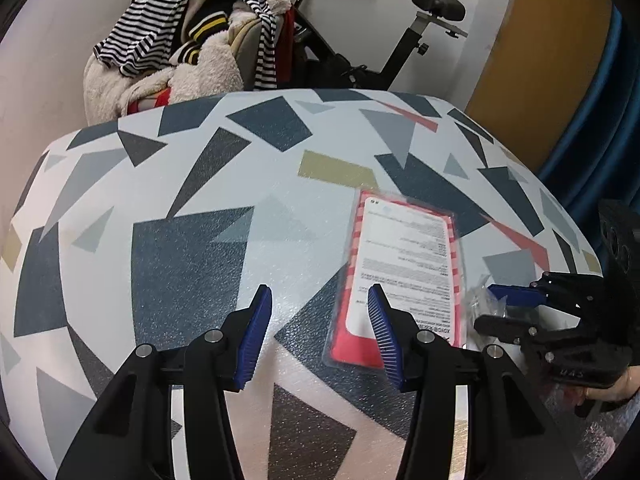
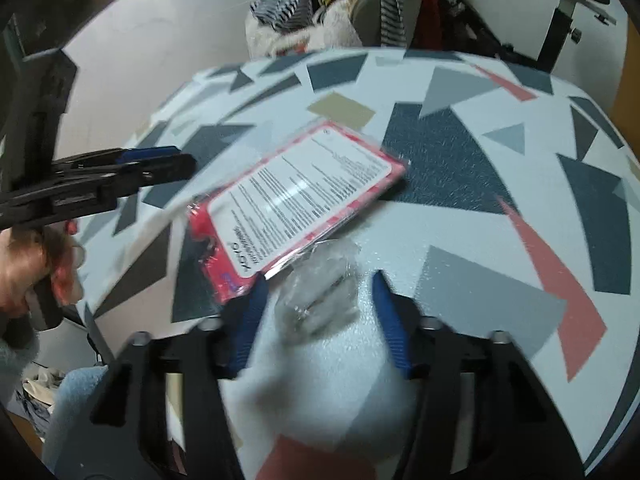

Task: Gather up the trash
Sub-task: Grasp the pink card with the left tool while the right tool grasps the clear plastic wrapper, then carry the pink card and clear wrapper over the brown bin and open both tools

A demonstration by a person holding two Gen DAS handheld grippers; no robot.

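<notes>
A flat red packet with a white printed label (image 1: pixel 402 276) lies on the patterned table (image 1: pixel 200 200); it also shows in the right wrist view (image 2: pixel 298 196). A crumpled clear plastic wrapper (image 2: pixel 320 296) lies beside the packet's near edge, and also shows in the left wrist view (image 1: pixel 478 300). My right gripper (image 2: pixel 318 308) is open, with its blue fingers either side of the wrapper. My left gripper (image 1: pixel 320 320) is open and empty, just left of the packet, its right finger over the packet's near corner.
A chair heaped with striped and fleecy clothes (image 1: pixel 192 40) stands behind the table. An exercise bike (image 1: pixel 400 40) stands at the back right. A blue curtain (image 1: pixel 592 140) hangs at the right. The right wrist view is blurred.
</notes>
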